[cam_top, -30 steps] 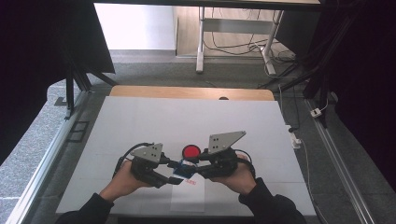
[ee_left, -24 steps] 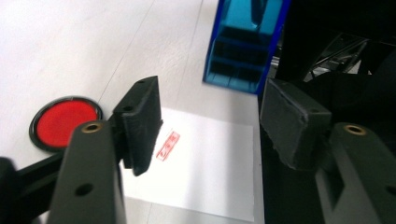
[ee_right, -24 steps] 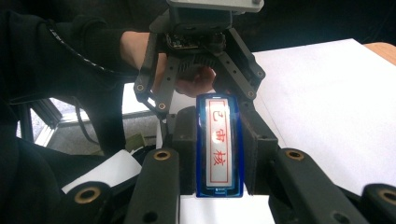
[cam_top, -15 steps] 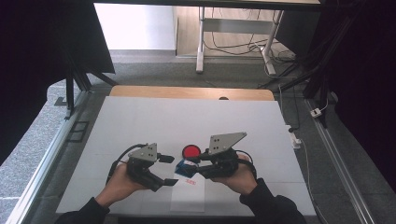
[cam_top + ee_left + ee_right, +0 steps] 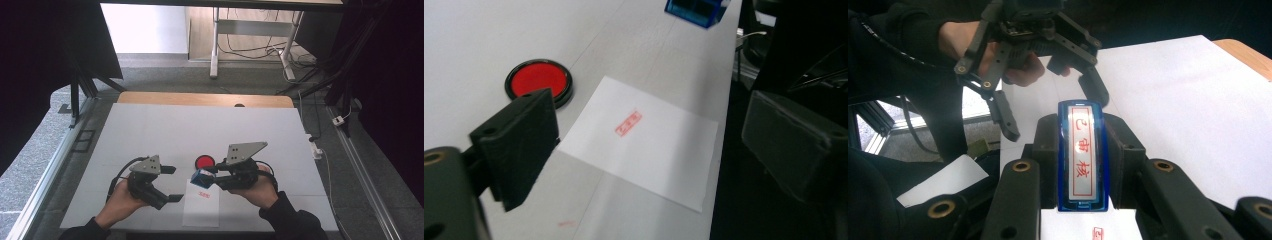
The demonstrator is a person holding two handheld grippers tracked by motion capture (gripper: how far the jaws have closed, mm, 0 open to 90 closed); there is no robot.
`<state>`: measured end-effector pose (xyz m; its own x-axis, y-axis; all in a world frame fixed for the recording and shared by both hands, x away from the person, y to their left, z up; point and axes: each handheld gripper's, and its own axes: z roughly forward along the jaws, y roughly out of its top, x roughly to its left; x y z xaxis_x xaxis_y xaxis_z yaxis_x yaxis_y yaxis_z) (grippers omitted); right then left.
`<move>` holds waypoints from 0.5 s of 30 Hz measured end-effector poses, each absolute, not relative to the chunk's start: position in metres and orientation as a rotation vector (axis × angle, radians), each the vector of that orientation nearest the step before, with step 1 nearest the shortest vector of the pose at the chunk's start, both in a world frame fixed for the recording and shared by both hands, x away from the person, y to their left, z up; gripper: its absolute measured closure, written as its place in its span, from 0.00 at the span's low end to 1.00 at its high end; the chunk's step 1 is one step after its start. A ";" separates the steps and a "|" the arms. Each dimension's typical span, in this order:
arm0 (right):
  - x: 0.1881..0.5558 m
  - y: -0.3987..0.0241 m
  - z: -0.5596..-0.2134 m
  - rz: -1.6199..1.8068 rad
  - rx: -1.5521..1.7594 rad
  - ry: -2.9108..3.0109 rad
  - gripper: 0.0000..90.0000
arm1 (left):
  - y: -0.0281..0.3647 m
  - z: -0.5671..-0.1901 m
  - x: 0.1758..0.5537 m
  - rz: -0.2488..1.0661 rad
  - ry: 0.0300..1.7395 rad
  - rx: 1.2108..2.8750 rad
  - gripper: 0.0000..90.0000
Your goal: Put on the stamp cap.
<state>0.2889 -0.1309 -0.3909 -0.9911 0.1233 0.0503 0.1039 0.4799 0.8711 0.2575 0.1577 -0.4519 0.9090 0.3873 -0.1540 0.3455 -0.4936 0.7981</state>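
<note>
With my right gripper (image 5: 212, 176) pinching the blue stamp (image 5: 1082, 155) above the already-marked paper (image 5: 644, 145), and my left gripper (image 5: 172, 184) just spread empty beside it, I needed a level, steady carry

left gripper (image 5: 172, 184) | drew back leftward from the blue rectangular plastic stamp (image 5: 202, 178) | jaws opened wide, nothing between them | white paper sheet with a small red imprint (image 5: 202, 202) came fully into sight

Left gripper (image 5: 172, 184) just opened wide — right gripper (image 5: 209, 175) clamped shut.
</note>
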 end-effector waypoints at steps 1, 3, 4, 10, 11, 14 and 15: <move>0.289 -0.131 -0.391 1.576 0.207 2.685 0.79 | 0.159 -0.452 0.256 0.056 0.526 2.129 0.07; 0.289 -0.132 -0.391 1.566 0.215 2.682 0.79 | 0.163 -0.452 0.253 0.052 0.538 2.125 0.07; 0.289 -0.132 -0.391 1.559 0.224 2.682 0.79 | 0.165 -0.453 0.251 0.053 0.542 2.123 0.07; 0.292 -0.137 -0.392 1.541 0.250 2.673 0.79 | 0.176 -0.455 0.240 0.082 0.586 2.113 0.05; 0.292 -0.137 -0.392 1.542 0.252 2.672 0.79 | 0.178 -0.455 0.238 0.085 0.593 2.112 0.05; 0.292 -0.138 -0.392 1.540 0.255 2.666 0.79 | 0.184 -0.457 0.233 0.090 0.614 2.110 0.04; 0.292 -0.138 -0.392 1.536 0.257 2.664 0.79 | 0.185 -0.457 0.231 0.092 0.618 2.107 0.04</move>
<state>0.2920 -0.1379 -0.3916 -0.9846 0.1717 0.0342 0.1156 0.4911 0.8634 0.2314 0.1854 -0.4570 0.8717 0.4617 -0.1643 0.3942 -0.4614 0.7948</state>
